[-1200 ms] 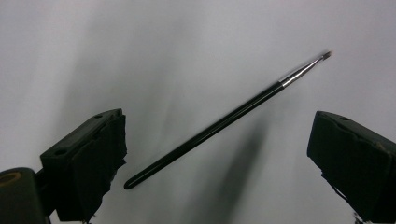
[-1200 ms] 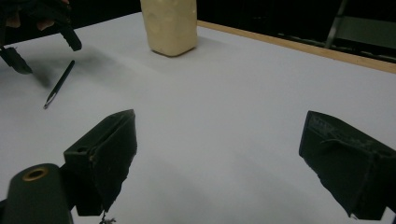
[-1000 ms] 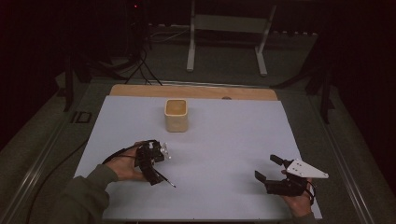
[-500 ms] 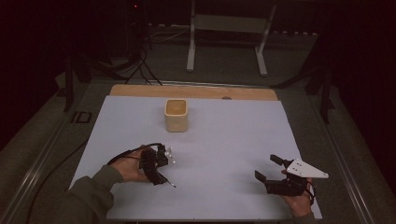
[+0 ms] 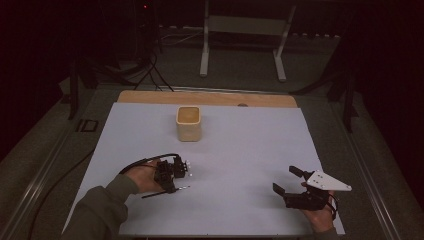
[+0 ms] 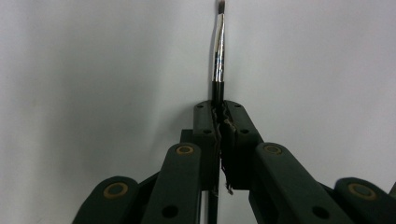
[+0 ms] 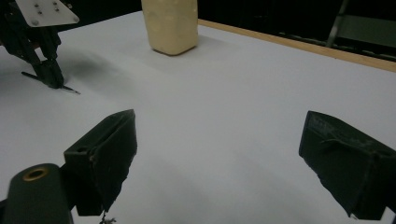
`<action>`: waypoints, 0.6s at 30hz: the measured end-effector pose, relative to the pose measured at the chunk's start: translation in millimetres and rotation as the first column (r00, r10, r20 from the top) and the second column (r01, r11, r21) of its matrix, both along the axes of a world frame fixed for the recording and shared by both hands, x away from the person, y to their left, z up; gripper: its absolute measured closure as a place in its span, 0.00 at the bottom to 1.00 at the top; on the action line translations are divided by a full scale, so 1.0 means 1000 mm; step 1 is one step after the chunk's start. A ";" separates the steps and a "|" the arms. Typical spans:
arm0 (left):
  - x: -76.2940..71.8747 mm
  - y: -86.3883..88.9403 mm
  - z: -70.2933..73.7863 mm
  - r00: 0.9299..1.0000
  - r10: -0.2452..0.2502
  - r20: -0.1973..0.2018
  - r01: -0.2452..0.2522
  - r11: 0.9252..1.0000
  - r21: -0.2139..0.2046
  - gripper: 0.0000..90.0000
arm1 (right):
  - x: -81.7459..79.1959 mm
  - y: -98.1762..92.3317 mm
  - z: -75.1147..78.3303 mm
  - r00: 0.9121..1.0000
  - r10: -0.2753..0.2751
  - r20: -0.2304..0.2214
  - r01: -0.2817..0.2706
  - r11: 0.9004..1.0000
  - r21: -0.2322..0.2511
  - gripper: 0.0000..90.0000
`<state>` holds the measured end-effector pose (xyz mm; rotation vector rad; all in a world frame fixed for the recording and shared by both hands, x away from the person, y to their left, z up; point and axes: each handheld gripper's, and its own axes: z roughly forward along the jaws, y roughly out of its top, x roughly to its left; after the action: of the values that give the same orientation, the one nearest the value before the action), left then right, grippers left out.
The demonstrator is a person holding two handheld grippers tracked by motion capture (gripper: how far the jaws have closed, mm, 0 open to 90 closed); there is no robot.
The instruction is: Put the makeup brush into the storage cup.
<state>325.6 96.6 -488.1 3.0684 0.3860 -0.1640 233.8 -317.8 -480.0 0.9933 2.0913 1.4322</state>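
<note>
Paintbrush [image 6: 218, 51] lies flat on the white sheet [image 5: 240, 150] at about 7 o'clock from sheet centre, clamped by the left gripper [image 5: 170, 181]. That gripper's jaws have just been closing and now meet on the dark handle just behind the silver ferrule; in the left gripper view the ferrule and the small dark bristle tip run straight out toward 12 o'clock from the closed jaws. From the high view, the brush [image 5: 165, 192] lies with its handle end trailing toward 8 o'clock of the gripper and its tip toward 3 o'clock, resting on the sheet.

Left hand [image 5: 142, 176] wraps the gripper body from the 9 o'clock side (green sleeve, cable looping over the top).

Right gripper [image 5: 292, 181] sits at about 4 o'clock on the sheet, well apart from the brush, jaws spread wide with nothing between them. In the right gripper view bare sheet fills the gap between the two jaws.

Beige cup [image 5: 188, 123] stands upright at about 11 o'clock from centre, well apart from both grippers. In the right gripper view it [image 7: 170, 23] stands at 12 o'clock, with the left gripper [image 7: 52, 79] and the brush tip at 10 o'clock.
</note>
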 end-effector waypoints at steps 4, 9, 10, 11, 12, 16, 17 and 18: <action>-0.001 0.000 0.001 1.000 -0.011 0.008 0.011 1.000 -0.002 0.96 | 0.000 0.000 0.000 1.000 -0.001 -0.001 0.001 1.000 0.000 0.12; -0.003 0.001 0.002 0.999 -0.012 0.037 0.012 1.000 0.004 0.96 | 0.000 -0.001 0.000 1.000 -0.004 0.002 0.004 1.000 0.001 0.12; -0.002 0.001 0.003 0.999 -0.010 0.042 0.009 1.000 0.004 0.96 | 0.000 0.000 0.000 1.000 -0.003 0.001 0.003 1.000 0.000 0.12; -0.001 0.003 0.004 0.999 0.006 0.048 -0.006 1.000 -0.004 0.96 | 0.000 0.000 0.000 1.000 -0.003 0.000 0.003 1.000 0.000 0.12; -0.001 0.003 0.004 0.999 0.006 0.048 -0.006 1.000 -0.004 0.96 | 0.000 0.000 0.000 1.000 -0.002 0.001 0.002 1.000 0.000 0.12; 0.003 0.008 0.010 0.998 0.038 0.058 -0.037 0.999 -0.025 0.96 | 0.000 0.000 0.000 1.000 -0.004 0.001 0.004 1.000 0.000 0.12; 0.003 0.009 0.011 0.997 0.050 0.059 -0.048 0.998 -0.032 0.96 | 0.000 -0.001 0.000 1.000 -0.003 0.001 0.003 1.000 0.000 0.12; 0.004 0.010 0.013 0.996 0.057 0.064 -0.054 0.998 -0.035 0.96 | 0.000 -0.001 0.000 1.000 -0.003 0.001 0.003 1.000 0.000 0.12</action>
<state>330.0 107.0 -475.1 3.0172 0.4596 -0.0673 233.8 -318.3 -479.9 0.9951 2.0879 1.4313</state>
